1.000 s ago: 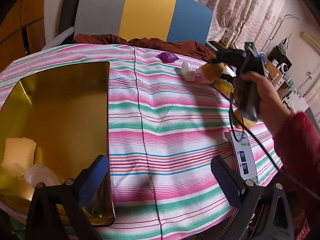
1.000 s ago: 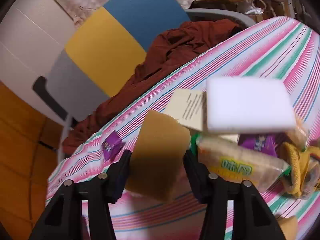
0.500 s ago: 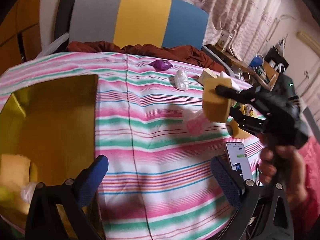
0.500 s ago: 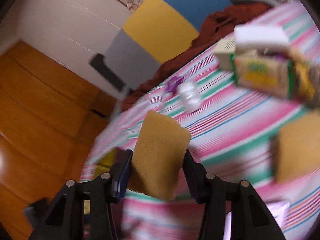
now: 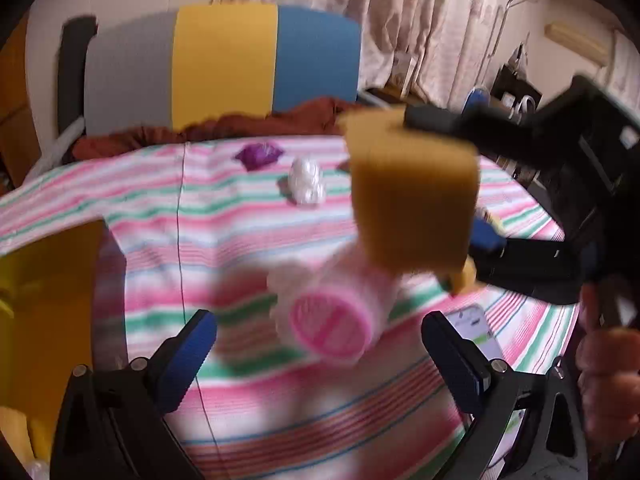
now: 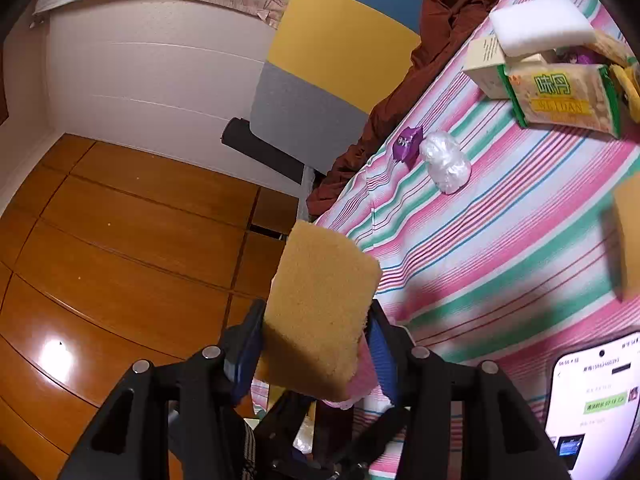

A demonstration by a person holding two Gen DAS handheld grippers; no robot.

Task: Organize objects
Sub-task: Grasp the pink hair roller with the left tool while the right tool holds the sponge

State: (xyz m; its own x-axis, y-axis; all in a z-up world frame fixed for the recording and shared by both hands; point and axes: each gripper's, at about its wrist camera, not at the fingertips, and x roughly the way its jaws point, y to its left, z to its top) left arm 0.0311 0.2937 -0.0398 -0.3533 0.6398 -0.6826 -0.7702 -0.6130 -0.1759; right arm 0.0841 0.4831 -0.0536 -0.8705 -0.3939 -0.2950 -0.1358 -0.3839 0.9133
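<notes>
A yellow-brown sponge (image 6: 320, 312) is clamped upright in my right gripper (image 6: 316, 344), which is shut on its lower half. In the left wrist view the same sponge (image 5: 412, 200) hangs above the striped tablecloth (image 5: 240, 400), with the right gripper (image 5: 460, 180) reaching in from the right. My left gripper (image 5: 320, 340) stands open, with nothing pressed between its blue pads. A blurred pink and white roll-shaped thing (image 5: 332, 320) lies on the cloth just ahead of them. The gold tray (image 5: 52, 300) is at the left edge.
A white wrapped lump (image 6: 444, 160) and a purple packet (image 6: 408, 146) lie near the table's far edge. A snack bag (image 6: 560, 96), white foam block (image 6: 540, 28), cream box (image 6: 484, 64) and a second sponge (image 6: 628, 232) sit right. A phone (image 6: 592, 400) lies near.
My right gripper has swung the sponge away from the pile of objects and across the table. The left gripper has moved right, off the tray, to the pink and white thing.
</notes>
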